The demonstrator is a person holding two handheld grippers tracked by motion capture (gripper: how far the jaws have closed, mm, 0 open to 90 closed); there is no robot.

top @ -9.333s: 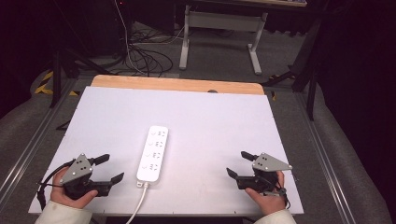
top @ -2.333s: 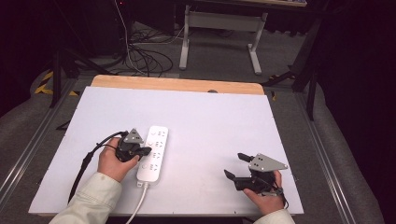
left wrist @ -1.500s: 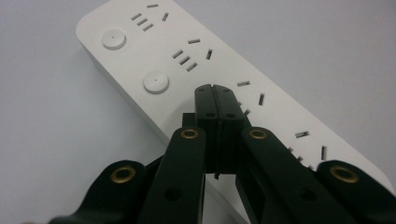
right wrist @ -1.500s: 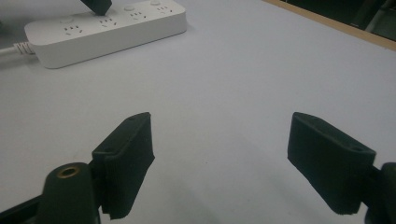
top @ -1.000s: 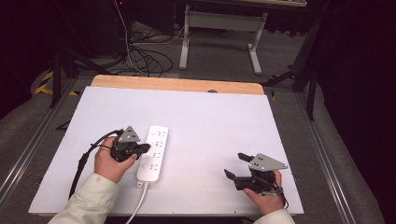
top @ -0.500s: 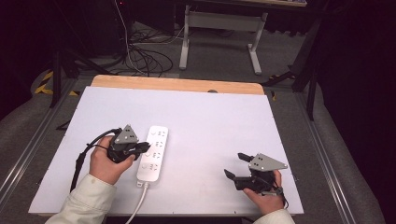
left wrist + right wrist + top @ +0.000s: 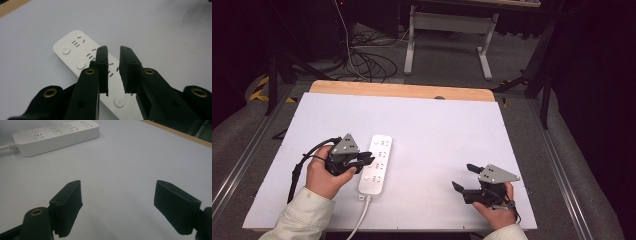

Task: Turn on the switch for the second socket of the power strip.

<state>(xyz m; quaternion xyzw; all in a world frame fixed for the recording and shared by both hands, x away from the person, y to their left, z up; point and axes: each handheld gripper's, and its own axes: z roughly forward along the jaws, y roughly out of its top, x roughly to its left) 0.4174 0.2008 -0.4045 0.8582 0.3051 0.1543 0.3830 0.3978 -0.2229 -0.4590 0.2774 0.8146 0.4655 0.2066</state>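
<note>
A white power strip [image 7: 378,161] lies lengthwise on the white table [image 7: 442,125], left of centre, with its cord [image 7: 354,226] running off the front edge. My left gripper [image 7: 367,159] hovers at the strip's left side, tips over its middle. In the left gripper view the strip [image 7: 71,50] passes under the gripper [image 7: 113,50]; its jaws are drawn almost together with a narrow gap and nothing between them. My right gripper [image 7: 464,176] rests at the front right, apart from the strip. The right gripper [image 7: 117,187] stands wide open and empty, and the strip [image 7: 56,135] lies far off.
A wooden strip [image 7: 402,90] borders the table's far edge. Beyond it, cables [image 7: 362,57] lie on the floor beside a white desk frame [image 7: 447,30]. Metal rails [image 7: 562,165] run along both sides of the table.
Since the earliest frame my left gripper has come from the front left to the power strip and narrowed its jaws. Over the last second it drew slightly back to the left. The right gripper stayed put.
</note>
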